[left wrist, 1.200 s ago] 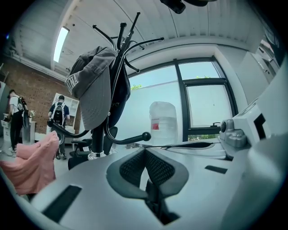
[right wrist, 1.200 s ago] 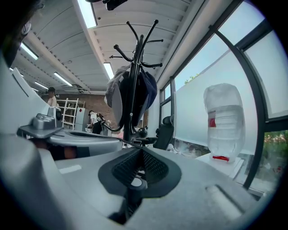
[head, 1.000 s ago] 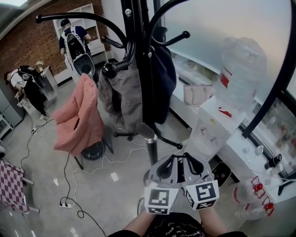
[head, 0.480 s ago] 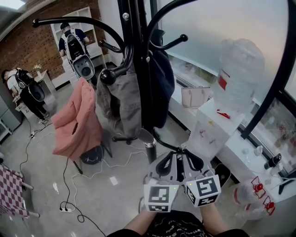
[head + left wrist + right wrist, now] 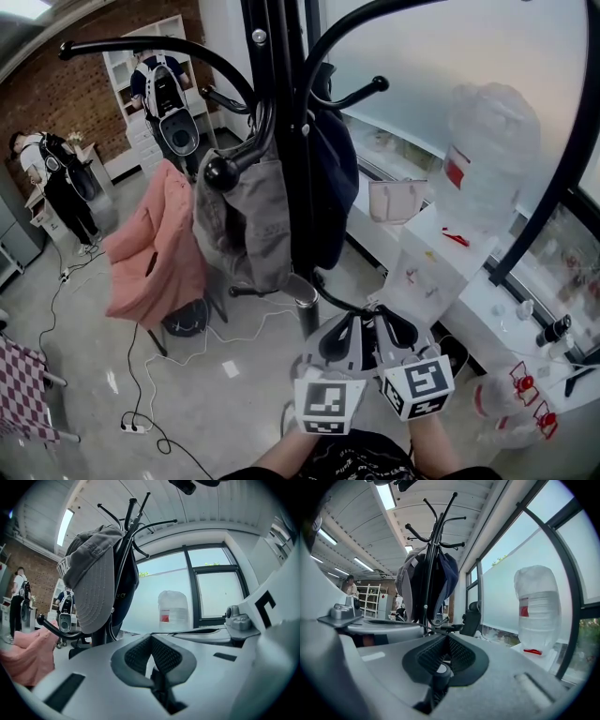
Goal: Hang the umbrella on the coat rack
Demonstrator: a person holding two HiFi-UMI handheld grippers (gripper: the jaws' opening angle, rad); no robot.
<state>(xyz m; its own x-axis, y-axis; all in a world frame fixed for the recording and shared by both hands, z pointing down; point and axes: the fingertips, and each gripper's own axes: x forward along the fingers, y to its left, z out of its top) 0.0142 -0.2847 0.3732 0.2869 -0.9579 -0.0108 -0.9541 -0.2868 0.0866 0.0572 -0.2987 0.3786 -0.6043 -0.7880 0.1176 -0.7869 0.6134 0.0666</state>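
Holding the two grippers side by side low in the head view, you have the left gripper (image 5: 352, 323) and the right gripper (image 5: 384, 321) aimed toward the lower pole of the coat rack (image 5: 298, 141).

Left gripper view: the ribbed pads (image 5: 138, 654) are pressed together at their tips, with nothing between them. Right gripper view: the pads (image 5: 433, 654) likewise meet at the tips, with nothing clamped.

The black coat rack stands just ahead of both grippers and apart from them, and its curved hooks (image 5: 220, 172) spread out overhead. A grey cap (image 5: 246, 225) hangs on its left side and a navy fabric item (image 5: 333, 178) on its right, both close against the pole.

You should note that the umbrella cannot be told apart from the dark items on the rack in any view, and neither gripper carries it.

Right of the rack, a large water bottle (image 5: 487, 150) sits inverted on a white dispenser (image 5: 422, 262). Left of the rack, well apart from it, hangs a pink jacket (image 5: 155, 248).
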